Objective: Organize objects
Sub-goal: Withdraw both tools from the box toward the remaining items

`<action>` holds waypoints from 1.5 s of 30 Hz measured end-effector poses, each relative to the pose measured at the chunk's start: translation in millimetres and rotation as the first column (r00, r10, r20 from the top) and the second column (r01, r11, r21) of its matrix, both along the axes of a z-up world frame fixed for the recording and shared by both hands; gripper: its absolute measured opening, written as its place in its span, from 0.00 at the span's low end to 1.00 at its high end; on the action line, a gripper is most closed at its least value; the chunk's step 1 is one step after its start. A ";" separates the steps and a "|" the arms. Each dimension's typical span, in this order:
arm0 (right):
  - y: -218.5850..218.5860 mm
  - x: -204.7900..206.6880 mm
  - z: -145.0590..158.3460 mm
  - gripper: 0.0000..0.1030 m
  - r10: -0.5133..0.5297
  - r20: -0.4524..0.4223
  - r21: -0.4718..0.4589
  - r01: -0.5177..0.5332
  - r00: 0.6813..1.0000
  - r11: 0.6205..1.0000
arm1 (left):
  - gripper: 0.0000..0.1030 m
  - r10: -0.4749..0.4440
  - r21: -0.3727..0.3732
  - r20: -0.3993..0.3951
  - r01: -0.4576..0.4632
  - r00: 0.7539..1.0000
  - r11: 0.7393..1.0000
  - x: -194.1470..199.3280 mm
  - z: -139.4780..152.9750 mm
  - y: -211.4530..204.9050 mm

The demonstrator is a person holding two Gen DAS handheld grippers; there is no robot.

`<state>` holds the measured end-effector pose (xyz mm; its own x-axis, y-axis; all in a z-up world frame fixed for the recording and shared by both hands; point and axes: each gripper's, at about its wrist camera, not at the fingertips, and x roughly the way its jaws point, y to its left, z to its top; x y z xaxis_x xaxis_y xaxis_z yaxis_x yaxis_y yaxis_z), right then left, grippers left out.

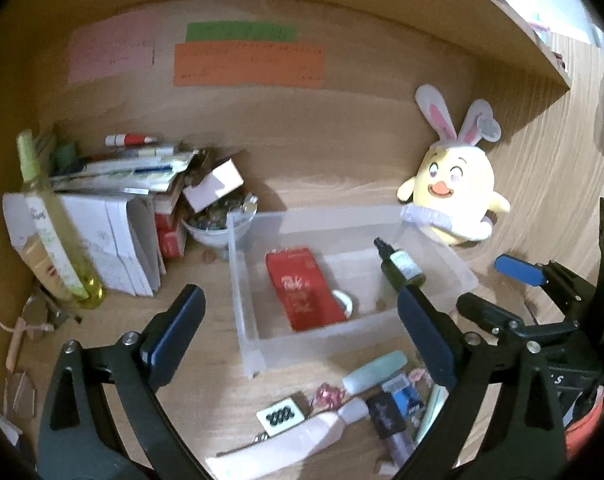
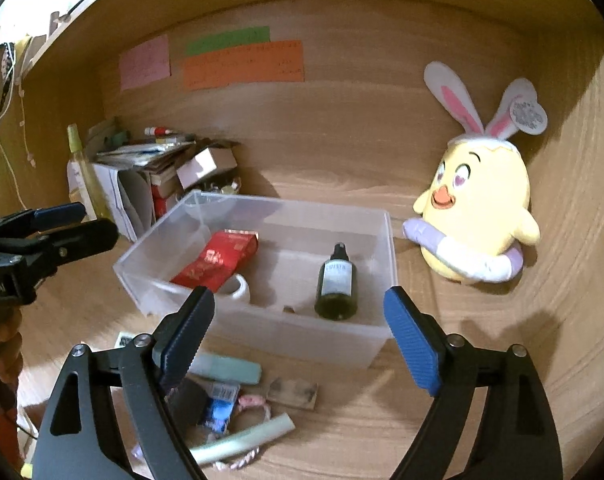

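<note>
A clear plastic bin point(image 1: 246, 344) point(image 2: 341, 340) stands mid-desk. In it lie a red packet point(image 1: 303, 290) point(image 2: 216, 260), a white cup point(image 2: 238, 286) point(image 1: 345, 302) and a dark green spray bottle point(image 2: 337, 282) point(image 1: 401, 266). My left gripper point(image 1: 302, 320) is open and empty, just before the bin's front left. My right gripper point(image 2: 302, 320) is open and empty, above the bin's near wall; it also shows in the left wrist view point(image 1: 501, 284). Small items lie before the bin: a mint case point(image 1: 375, 370) point(image 2: 226, 368), a white tube point(image 1: 286, 440), a blue packet point(image 1: 405, 394) point(image 2: 220, 406), a patterned tile point(image 1: 281, 416).
A yellow bunny-eared plush point(image 1: 455, 188) point(image 2: 477, 208) sits right of the bin. A pile of books and boxes point(image 1: 122, 216) point(image 2: 142, 176), a yellow bottle point(image 1: 54, 236) and a bowl of marbles point(image 1: 216, 224) stand at the left. The wooden back wall carries paper notes point(image 1: 248, 64).
</note>
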<state>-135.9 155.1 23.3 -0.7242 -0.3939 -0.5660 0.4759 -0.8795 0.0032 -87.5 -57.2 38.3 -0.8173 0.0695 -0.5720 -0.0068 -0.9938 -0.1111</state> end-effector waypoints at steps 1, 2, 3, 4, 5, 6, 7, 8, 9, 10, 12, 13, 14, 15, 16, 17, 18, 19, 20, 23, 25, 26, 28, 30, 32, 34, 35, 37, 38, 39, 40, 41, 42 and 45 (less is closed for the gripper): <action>1.3 1.2 -2.8 0.82 -0.006 0.005 0.007 0.006 1.000 1.000 | 0.95 0.000 0.002 0.009 0.000 1.000 1.000 1.9 -2.1 -0.3; 2.7 1.6 -4.9 0.82 -0.008 0.007 0.012 0.008 1.000 1.000 | 0.95 -0.002 0.005 0.019 0.001 1.000 1.000 4.0 -4.6 -1.1; 3.5 1.9 -7.0 0.82 -0.009 0.010 0.019 0.009 1.000 1.000 | 0.95 -0.005 0.005 0.028 0.005 1.000 1.000 6.4 -7.3 -1.3; 4.5 2.0 -9.6 0.82 -0.013 0.012 0.029 0.013 1.000 0.999 | 0.95 -0.006 0.001 0.034 0.006 0.999 1.000 8.4 -9.7 -1.0; 5.6 2.1 -12.5 0.83 -0.022 0.013 0.042 0.022 1.000 0.999 | 0.95 -0.005 -0.004 0.039 0.005 0.999 1.000 10.7 -11.9 -0.9; 6.8 1.9 -15.6 0.82 -0.031 0.015 0.055 0.030 0.999 0.998 | 0.95 -0.001 -0.011 0.044 0.001 0.999 1.000 13.0 -14.3 -0.7; 7.9 1.4 -17.7 0.82 -0.035 0.018 0.061 0.034 0.999 0.998 | 0.95 -0.001 -0.018 0.051 0.002 0.999 1.000 15.4 -17.4 -0.3; 9.7 0.8 -20.7 0.82 -0.036 0.027 0.062 0.034 0.999 0.998 | 0.95 0.000 -0.024 0.058 0.002 0.998 1.000 17.1 -20.2 -0.3; 11.4 0.2 -23.1 0.82 -0.032 0.039 0.055 0.030 0.999 0.998 | 0.95 0.002 -0.030 0.066 0.000 0.998 1.000 18.6 -23.6 -0.4; 13.2 -0.1 -25.8 0.82 -0.028 0.052 0.044 0.026 0.998 0.999 | 0.95 0.006 -0.036 0.072 -0.004 0.997 0.999 20.1 -26.8 0.1; 16.4 -0.5 -31.4 0.82 -0.029 0.073 0.033 0.026 0.997 0.999 | 0.95 0.012 -0.047 0.091 -0.008 0.996 0.999 21.3 -33.8 -0.4; 17.8 -0.8 -35.1 0.82 -0.033 0.082 0.034 0.030 0.996 0.999 | 0.95 0.015 -0.051 0.102 -0.009 0.995 0.999 21.6 -37.8 -0.6; 18.3 -1.0 -37.4 0.81 -0.035 0.087 0.037 0.032 0.996 0.999 | 0.95 0.017 -0.053 0.113 -0.011 0.993 0.999 21.9 -41.6 -0.9; 18.9 -1.0 -40.9 0.81 -0.037 0.095 0.040 0.033 0.995 0.999 | 0.95 0.018 -0.050 0.124 -0.012 0.992 0.999 22.4 -45.7 -1.4; 19.4 -1.2 -45.1 0.81 -0.038 0.107 0.046 0.033 0.994 0.998 | 0.95 0.018 -0.041 0.131 -0.013 0.991 0.999 23.2 -48.7 -2.4; 19.9 -1.0 -48.4 0.81 -0.040 0.113 0.050 0.035 0.993 0.998 | 0.95 0.016 -0.028 0.140 -0.012 0.990 1.000 23.8 -52.2 -3.1; 20.2 -0.8 -51.5 0.80 -0.042 0.119 0.054 0.036 0.992 0.998 | 0.95 0.011 -0.014 0.154 -0.009 0.988 1.000 24.1 -57.0 -3.8; 20.0 -0.8 -54.7 0.79 -0.044 0.126 0.059 0.036 0.991 0.998 | 0.95 0.007 -0.004 0.164 -0.006 0.986 1.000 24.3 -60.9 -4.2; 19.8 -1.5 -58.7 0.76 -0.042 0.138 0.065 0.034 0.989 0.997 | 0.95 0.006 0.003 0.176 -0.006 0.984 1.000 24.1 -65.2 -4.6; 18.6 -5.1 -67.2 0.70 -0.035 0.177 0.069 0.023 0.984 0.997 | 0.95 0.013 0.004 0.192 -0.014 0.981 1.000 24.0 -75.4 -4.4; 16.0 -7.8 -72.0 0.66 -0.019 0.210 0.064 0.006 0.977 0.998 | 0.89 0.024 -0.002 0.197 -0.024 0.980 1.000 24.7 -79.8 -3.6; 13.4 -9.3 -73.7 0.64 -0.014 0.223 0.067 -0.001 0.975 0.998 | 0.86 0.021 0.003 0.206 -0.022 0.978 1.000 24.5 -81.7 -3.3; 7.8 -10.4 -76.9 0.63 -0.011 0.230 0.080 -0.008 0.973 0.997 | 0.79 0.015 0.015 0.218 -0.019 0.976 1.000 23.6 -84.2 -3.0; 1.0 -11.4 -80.0 0.62 -0.006 0.236 0.093 -0.017 0.972 0.995 | 0.79 0.000 0.022 0.216 -0.005 0.976 1.000 22.8 -85.3 -3.2; -4.6 -11.8 -82.2 0.61 0.005 0.242 0.095 -0.029 0.970 0.995 | 0.79 -0.001 0.016 0.217 -0.002 0.976 1.000 22.0 -86.6 -2.8; -7.5 -13.1 -82.4 0.61 0.006 0.244 0.096 -0.030 0.970 0.995 | 0.78 0.004 0.015 0.224 -0.007 0.975 1.000 19.8 -88.6 -3.8; -8.2 -14.6 -82.9 0.60 0.006 0.249 0.094 -0.030 0.969 0.995 | 0.78 0.005 0.016 0.233 -0.009 0.972 1.000 18.0 -90.0 -4.6; -8.3 -17.9 -84.2 0.56 0.003 0.261 0.090 -0.028 0.965 0.996 | 0.78 0.013 0.023 0.250 -0.020 0.968 1.000 14.0 -92.9 -6.8; -8.1 -19.3 -85.1 0.54 0.002 0.267 0.089 -0.026 0.964 0.996 | 0.78 0.017 0.024 0.258 -0.025 0.966 0.999 12.2 -94.5 -7.7; -8.2 -20.5 -85.7 0.52 0.001 0.273 0.087 -0.025 0.962 0.996 | 0.75 0.021 0.024 0.266 -0.028 0.964 0.999 10.4 -96.3 -8.3; -7.8 -21.1 -86.5 0.52 -0.002 0.277 0.087 -0.023 0.961 0.996 | 0.72 0.023 0.024 0.273 -0.031 0.962 0.999 8.7 -97.6 -8.3; -7.7 -21.7 -87.6 0.50 -0.004 0.281 0.088 -0.021 0.960 0.996 | 0.71 0.023 0.024 0.280 -0.031 0.960 0.999 7.5 -99.1 -8.4; -7.8 -22.0 -88.3 0.49 -0.004 0.285 0.087 -0.022 0.959 0.996 | 0.69 0.022 0.027 0.287 -0.031 0.958 0.999 6.4 -100.7 -8.5; -8.4 -21.6 -89.2 0.48 -0.004 0.285 0.089 -0.022 0.959 0.996 | 0.65 0.018 0.042 0.305 -0.032 0.952 0.999 4.3 -105.7 -8.8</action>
